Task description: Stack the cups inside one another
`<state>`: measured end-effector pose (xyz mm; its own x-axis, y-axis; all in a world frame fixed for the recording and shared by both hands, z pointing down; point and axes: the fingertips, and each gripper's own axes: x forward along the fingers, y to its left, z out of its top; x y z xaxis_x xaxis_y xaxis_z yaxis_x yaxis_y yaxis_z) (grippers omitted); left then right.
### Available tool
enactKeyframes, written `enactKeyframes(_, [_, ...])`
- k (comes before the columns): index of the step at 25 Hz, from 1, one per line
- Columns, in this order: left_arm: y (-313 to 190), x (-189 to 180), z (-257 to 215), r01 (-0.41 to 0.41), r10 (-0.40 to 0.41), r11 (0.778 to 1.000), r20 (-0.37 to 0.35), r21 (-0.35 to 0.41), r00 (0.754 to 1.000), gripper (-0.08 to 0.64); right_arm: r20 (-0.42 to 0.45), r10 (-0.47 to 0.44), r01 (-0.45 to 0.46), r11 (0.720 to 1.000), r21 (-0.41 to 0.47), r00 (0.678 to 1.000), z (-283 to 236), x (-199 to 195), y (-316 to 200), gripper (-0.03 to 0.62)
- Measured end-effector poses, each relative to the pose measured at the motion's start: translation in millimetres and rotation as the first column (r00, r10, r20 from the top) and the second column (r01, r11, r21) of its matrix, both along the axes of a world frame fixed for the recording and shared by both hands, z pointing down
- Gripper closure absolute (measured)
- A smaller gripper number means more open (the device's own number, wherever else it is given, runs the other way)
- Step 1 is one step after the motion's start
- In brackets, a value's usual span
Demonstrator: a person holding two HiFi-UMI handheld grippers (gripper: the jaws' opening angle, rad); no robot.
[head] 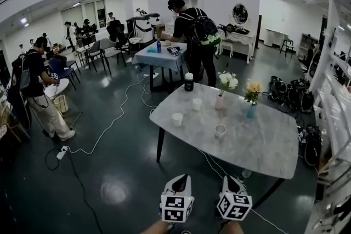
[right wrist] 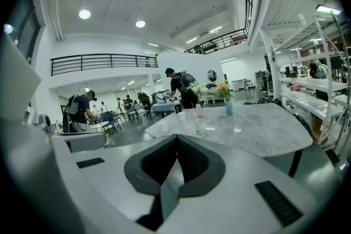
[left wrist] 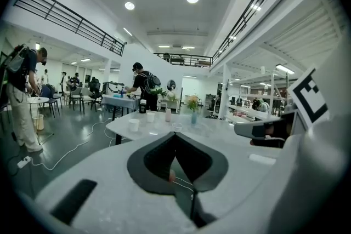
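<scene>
**Colleague:** Where do the cups stand?

**Me:** All three are on the marble table [head: 263, 142], each standing by itself. I see one white cup [head: 177, 119] close to the table's left edge. A second cup [head: 197, 104] is further back, toward the table's far side. A third cup [head: 220, 131] is nearer the table's front, toward its middle.

**Colleague:** And your tools?

**Me:** I have the left gripper [head: 184, 178] and the right gripper [head: 227, 179] side by side, short of the table's front edge and over the dark floor [head: 120, 172]. Each one's jaws are pressed together, tip against tip, with nothing held between them.

**Colleague:** What else is on that table?

**Me:** At its far edge there is a dark jar [head: 188, 82] with a white lid. Behind the cups stands a pink vase [head: 219, 101] with white flowers. To the right of that is a blue vase [head: 251, 111] with orange flowers. Beyond the table's far side, a person [head: 192, 35] with a backpack stands at a smaller table [head: 159, 57].
</scene>
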<state>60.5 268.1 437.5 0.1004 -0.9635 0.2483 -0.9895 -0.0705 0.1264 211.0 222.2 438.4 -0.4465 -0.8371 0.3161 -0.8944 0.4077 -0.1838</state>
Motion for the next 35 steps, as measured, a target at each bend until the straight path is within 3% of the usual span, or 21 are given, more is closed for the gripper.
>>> enactKeyframes(13, [-51,5,20,0.016,-0.015,0.999,0.024,-0.042,1.0,0.565,0.006,-0.014,0.014,0.999,-0.047,1.0,24,12,-58,0.584])
enactKeyframes(24, [-78,-16,29,0.025,-0.024,0.997,0.025,-0.074,0.999,0.565,-0.018,-0.021,0.02,0.996,-0.092,1.0,38,-3,-83,0.584])
enactKeyframes(31, [-149,-38,36,0.007,-0.008,0.999,-0.008,-0.05,1.0,0.565,-0.041,-0.005,0.002,0.998,-0.062,0.999,38,-25,-144,0.584])
enactKeyframes(35, [-195,-55,35,-0.026,0.027,0.999,0.009,-0.039,1.0,0.565,-0.027,0.012,-0.013,0.999,-0.037,1.0,30,-48,-188,0.584])
